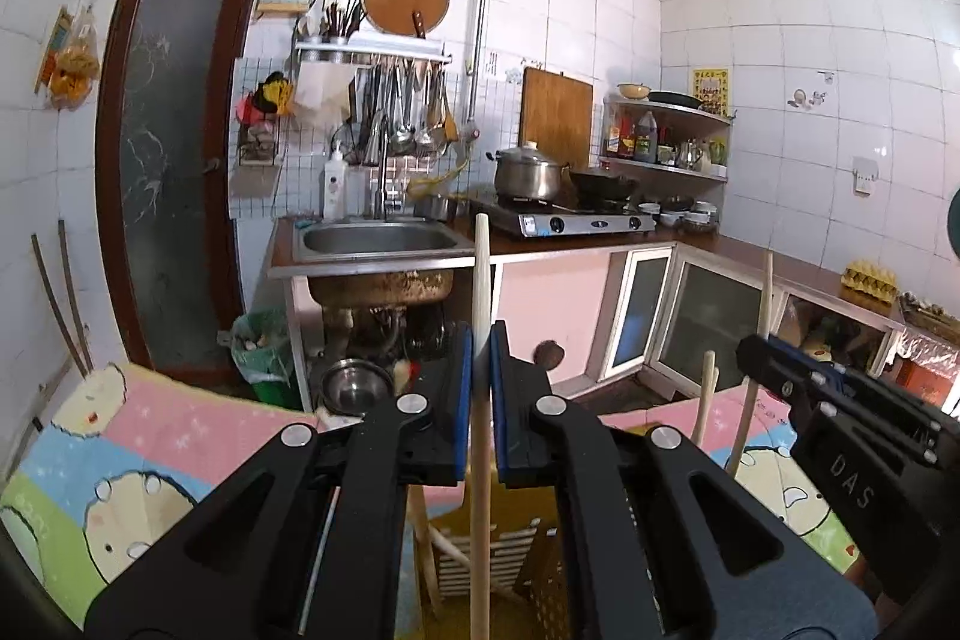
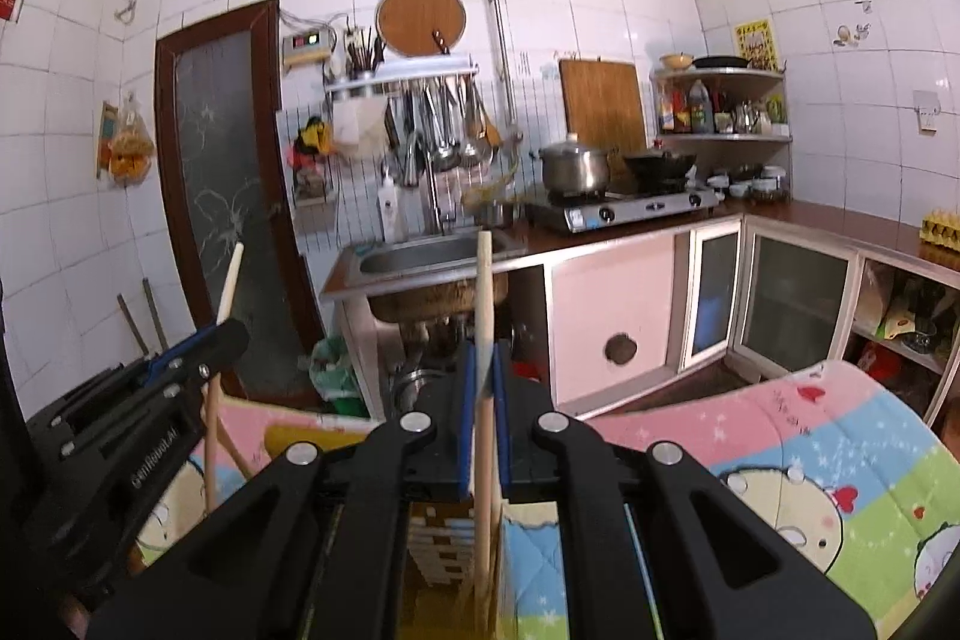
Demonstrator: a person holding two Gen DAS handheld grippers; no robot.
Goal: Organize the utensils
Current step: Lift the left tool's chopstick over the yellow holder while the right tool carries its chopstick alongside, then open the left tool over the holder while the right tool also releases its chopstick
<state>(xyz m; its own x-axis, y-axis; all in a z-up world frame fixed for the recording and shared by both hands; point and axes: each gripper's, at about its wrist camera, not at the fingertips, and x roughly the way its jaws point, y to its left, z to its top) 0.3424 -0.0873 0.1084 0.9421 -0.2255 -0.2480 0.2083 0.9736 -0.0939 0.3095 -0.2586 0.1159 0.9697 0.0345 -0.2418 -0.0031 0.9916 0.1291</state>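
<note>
You could read "DAS" in raised letters on the black body of your right gripper (image 1: 774, 358) in the left wrist view, and "GenRobot.AI" along the side of your left gripper (image 2: 225, 334) in the right wrist view, while other signs stayed illegible.

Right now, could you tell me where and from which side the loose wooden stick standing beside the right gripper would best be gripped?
Probably near the upper end of the loose wooden stick, coming level from the side. It stands nearly upright and is thin and round, so the pads can close across it. Both the left gripper and right gripper are already shut on sticks of their own.
</note>
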